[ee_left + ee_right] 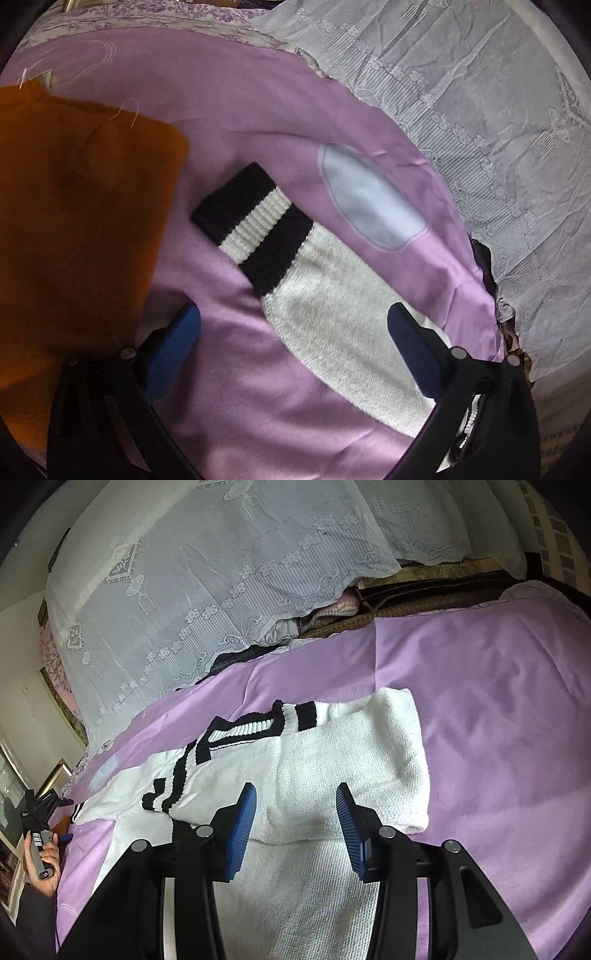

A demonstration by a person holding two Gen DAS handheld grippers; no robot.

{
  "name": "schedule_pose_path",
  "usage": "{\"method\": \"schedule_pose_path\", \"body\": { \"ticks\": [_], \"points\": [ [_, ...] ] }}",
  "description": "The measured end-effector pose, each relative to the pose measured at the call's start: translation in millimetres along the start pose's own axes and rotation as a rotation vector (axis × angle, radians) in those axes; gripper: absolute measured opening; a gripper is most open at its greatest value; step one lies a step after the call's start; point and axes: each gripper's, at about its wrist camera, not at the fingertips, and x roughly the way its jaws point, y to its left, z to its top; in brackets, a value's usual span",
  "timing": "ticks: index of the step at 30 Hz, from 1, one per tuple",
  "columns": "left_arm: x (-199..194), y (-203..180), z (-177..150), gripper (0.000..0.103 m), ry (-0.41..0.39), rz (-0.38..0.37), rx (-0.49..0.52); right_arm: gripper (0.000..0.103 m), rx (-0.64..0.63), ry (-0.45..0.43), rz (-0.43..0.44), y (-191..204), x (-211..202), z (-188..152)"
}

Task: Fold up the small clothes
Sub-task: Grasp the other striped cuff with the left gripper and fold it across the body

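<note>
A white knitted sweater (332, 746) with black stripes lies on the purple sheet (498, 720), one side folded over its body. My right gripper (295, 790) hovers just above that fold, open, with nothing pinched between its blue pads. In the left wrist view one sleeve (332, 314) lies stretched out flat, and its black-and-white cuff (255, 225) points to the upper left. My left gripper (295, 314) stands wide open over the sleeve with one finger on each side, not gripping it.
An orange cloth (74, 221) lies left of the sleeve, close to my left finger. A pale blue patch (373, 199) shows on the sheet. A white lace cover (203, 572) rises behind the bed, with dark folded fabrics (424, 590) beside it. A hand (44, 864) holds the other gripper at the far left.
</note>
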Motion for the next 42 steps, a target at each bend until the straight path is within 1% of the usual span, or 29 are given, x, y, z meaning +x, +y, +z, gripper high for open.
{"method": "schedule_pose_path", "body": {
  "ticks": [2,4,5,7,8,9,10,12,15,22,27,30,33,36,40,42],
  "points": [
    [5.4,-1.2,4.2,0.098,-0.011,-0.006,-0.008,0.045,0.021,0.014,0.004,-4.2,2.7,-0.8],
    [9.7,-4.5,7.7,0.095,-0.023,-0.015,-0.005,0.045,0.043,0.024,0.008,-8.2,4.7,-1.3],
    [10.5,-5.2,8.9,0.091,-0.028,-0.013,-0.002,0.045,0.055,0.030,0.010,-10.0,6.1,-1.6],
    [11.8,-5.0,13.4,0.078,-0.040,-0.001,0.006,0.046,0.070,0.043,0.015,-13.0,8.7,-2.1],
    [14.5,-6.2,16.1,0.058,-0.037,-0.009,0.017,0.046,0.077,0.049,0.018,-14.2,10.1,-2.2],
    [19.7,-6.1,19.2,0.035,-0.015,-0.026,0.024,0.046,0.082,0.055,0.021,-15.3,11.1,-2.4],
    [23.9,-2.0,21.7,0.031,0.006,-0.035,0.014,0.046,0.086,0.059,0.022,-16.0,12.2,-2.6],
    [25.3,5.8,21.7,0.030,0.012,-0.068,-0.021,0.046,0.091,0.066,0.024,-17.0,13.5,-2.8],
    [17.0,1.9,21.3,0.028,-0.004,-0.095,-0.007,0.047,0.094,0.075,0.024,-17.4,15.2,-3.2],
    [-9.8,-22.5,12.3,0.026,-0.064,-0.070,0.094,0.050,0.090,0.080,0.024,-16.9,16.8,-3.1],
    [-32.9,-60.4,-6.5,0.024,-0.106,-0.058,0.229,0.052,0.085,0.085,0.024,-16.5,17.3,-3.2],
    [-39.9,-91.0,-27.5,0.023,-0.115,-0.059,0.323,0.052,0.085,0.086,0.022,-16.2,17.7,-3.4],
    [-39.5,-124.0,-55.2,0.022,-0.099,-0.076,0.428,0.052,0.082,0.088,0.018,-15.9,17.6,-3.3],
    [-39.6,-155.6,-87.9,0.022,-0.089,-0.093,0.535,0.052,0.074,0.088,0.009,-13.9,17.6,-3.4],
    [-38.1,-197.9,-133.2,0.021,-0.082,-0.095,0.684,0.052,0.076,0.093,0.008,-13.4,18.7,-3.7],
    [-36.5,-216.8,-153.3,0.021,-0.085,-0.093,0.736,0.052,0.082,0.095,0.011,-13.8,19.3,-3.5]
  ]
}}
